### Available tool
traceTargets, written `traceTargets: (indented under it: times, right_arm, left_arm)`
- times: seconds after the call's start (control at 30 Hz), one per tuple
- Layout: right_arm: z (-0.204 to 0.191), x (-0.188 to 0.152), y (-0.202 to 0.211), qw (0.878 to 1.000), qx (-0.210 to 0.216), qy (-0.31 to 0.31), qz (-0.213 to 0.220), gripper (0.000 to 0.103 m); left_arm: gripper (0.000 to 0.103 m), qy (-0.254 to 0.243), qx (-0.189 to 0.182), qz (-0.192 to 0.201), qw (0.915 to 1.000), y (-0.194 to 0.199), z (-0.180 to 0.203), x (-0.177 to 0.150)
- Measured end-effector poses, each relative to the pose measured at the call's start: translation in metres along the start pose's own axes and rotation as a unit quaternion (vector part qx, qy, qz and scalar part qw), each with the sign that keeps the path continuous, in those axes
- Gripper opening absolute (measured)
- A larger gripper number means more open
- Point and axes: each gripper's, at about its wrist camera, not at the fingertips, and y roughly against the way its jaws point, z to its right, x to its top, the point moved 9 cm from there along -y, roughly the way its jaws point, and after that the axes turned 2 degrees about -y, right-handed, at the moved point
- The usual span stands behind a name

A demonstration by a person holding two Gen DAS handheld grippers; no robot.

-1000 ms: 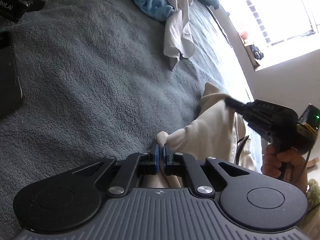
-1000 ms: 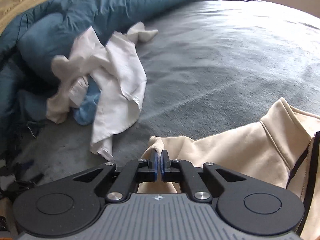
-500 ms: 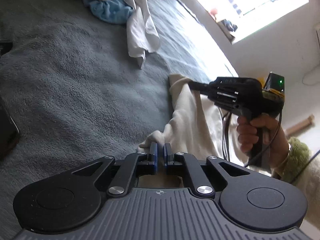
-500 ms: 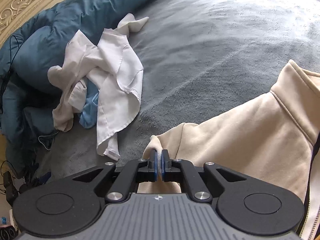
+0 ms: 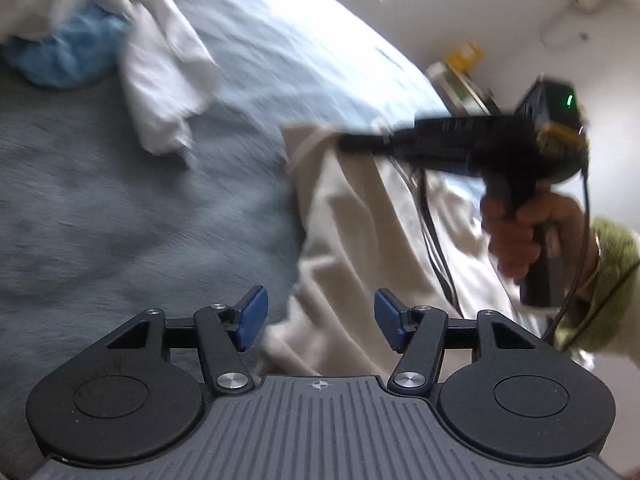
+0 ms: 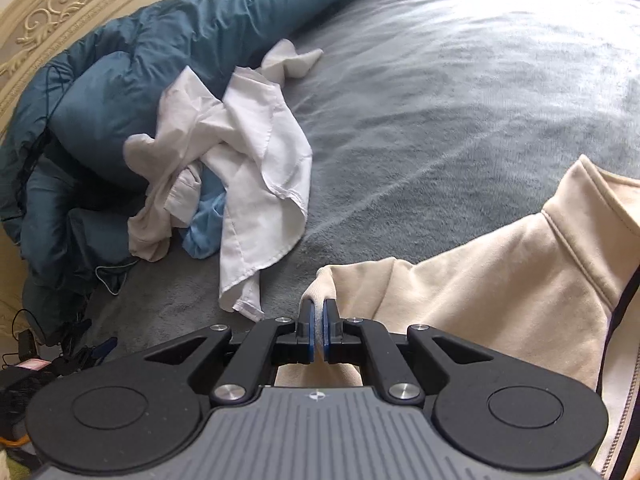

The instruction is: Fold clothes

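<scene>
While the right gripper (image 6: 316,330) pinches the cream garment (image 6: 480,300), the left gripper (image 5: 318,320) has just opened above it.

A home bedroom: a grey-blanketed bed (image 6: 460,80), teal duvet (image 6: 168,40), carved cream headboard (image 6: 60,12), strewn laundry (image 6: 248,160)

The left gripper (image 5: 318,314) has just been opening. Its 2 blue pads (image 5: 252,316) now stand wide apart, and nothing is pinched between them; cream cloth (image 5: 360,232) only lies below the gap. The right gripper (image 6: 316,330) has its 2 blue pads squeezed almost together on a fold of that cloth. From the left wrist view, the right gripper looks blurry. The person's right hand (image 5: 520,236) is wrapped around its handle, with a fuzzy green sleeve (image 5: 608,280) at the wrist.
</scene>
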Motion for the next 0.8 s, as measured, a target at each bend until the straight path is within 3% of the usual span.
traceTargets:
  times: [0.03,0.1,0.13,0.23,0.3,0.4,0.43,0.53,0.57,0.67,0.8]
  right_arm:
    - [0.000,0.000,0.002,1.000,0.002,-0.001,0.004,0.005]
    - [0.002,0.000,0.007,1.000,-0.003,-0.006,0.012,0.005]
    - [0.004,0.000,0.008,1.000,-0.006,-0.009,0.014,0.005]
    - [0.010,-0.003,0.012,1.000,-0.014,-0.025,0.012,0.005]
    - [0.015,-0.005,0.011,0.999,-0.034,-0.028,-0.003,0.005]
    - [0.014,0.002,0.012,0.997,-0.056,-0.014,-0.041,0.014]
    - [0.011,0.006,0.012,0.997,-0.062,-0.005,-0.051,0.026]
    - [-0.008,0.029,0.014,0.994,-0.074,0.051,-0.067,0.031]
    - [-0.016,0.036,0.011,0.991,-0.079,0.076,-0.076,0.037]
    - [-0.041,0.053,-0.008,0.976,-0.090,0.151,-0.128,0.047]
    - [-0.064,0.053,-0.058,0.927,-0.118,0.259,-0.243,0.058]
  left_arm:
    - [0.056,-0.001,0.002,-0.006,1.0000,-0.005,0.000,-0.003]
    - [0.037,-0.022,0.014,-0.010,0.9996,-0.007,0.002,-0.010]
    - [0.034,-0.030,0.018,-0.010,0.9993,-0.006,0.003,-0.013]
    - [0.018,-0.006,0.006,-0.003,1.0000,0.003,0.009,-0.018]
    - [0.016,0.001,0.006,0.005,1.0000,0.008,0.016,-0.017]
    - [0.015,-0.003,0.019,0.014,0.9997,0.011,0.029,-0.012]
    - [0.015,-0.006,0.022,0.018,0.9996,0.012,0.034,-0.011]
    - [0.015,-0.019,0.030,0.035,0.9988,0.018,0.047,-0.010]
    - [0.015,-0.023,0.030,0.040,0.9985,0.019,0.051,-0.009]
    - [0.015,-0.035,0.030,0.053,0.9975,0.024,0.063,-0.010]
    - [0.015,-0.060,0.033,0.062,0.9957,0.025,0.076,-0.010]
